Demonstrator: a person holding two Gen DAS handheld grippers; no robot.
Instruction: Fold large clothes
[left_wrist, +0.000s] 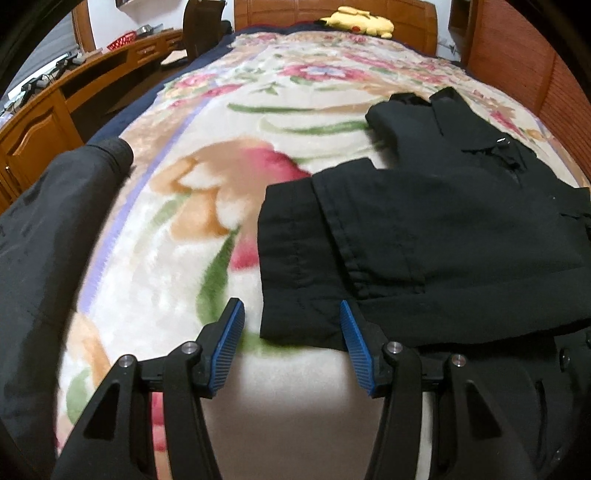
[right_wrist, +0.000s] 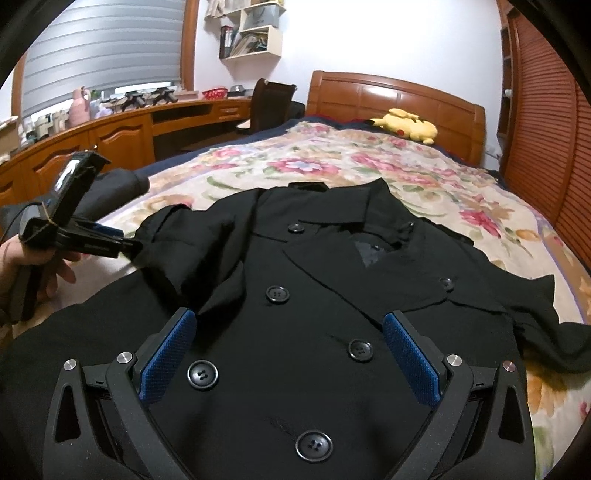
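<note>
Mostly, black coat (right_wrist: 295, 295) runs off-frame at bottom w/ both tools, left (left_wrist: 291, 314) & right (right_wrist: 290, 325), apart, gripping nothing.

The black coat (right_wrist: 295, 332) runs off the bottom edge of the right wrist view, its hem unseen. In the left wrist view its right side is cut off, and the floral blanket (left_wrist: 177, 229) is smeared by motion blur. The small items on the bench (right_wrist: 122, 125) at upper left cannot be identified. The person's hand (right_wrist: 33, 266) is cropped at the left edge.
</note>
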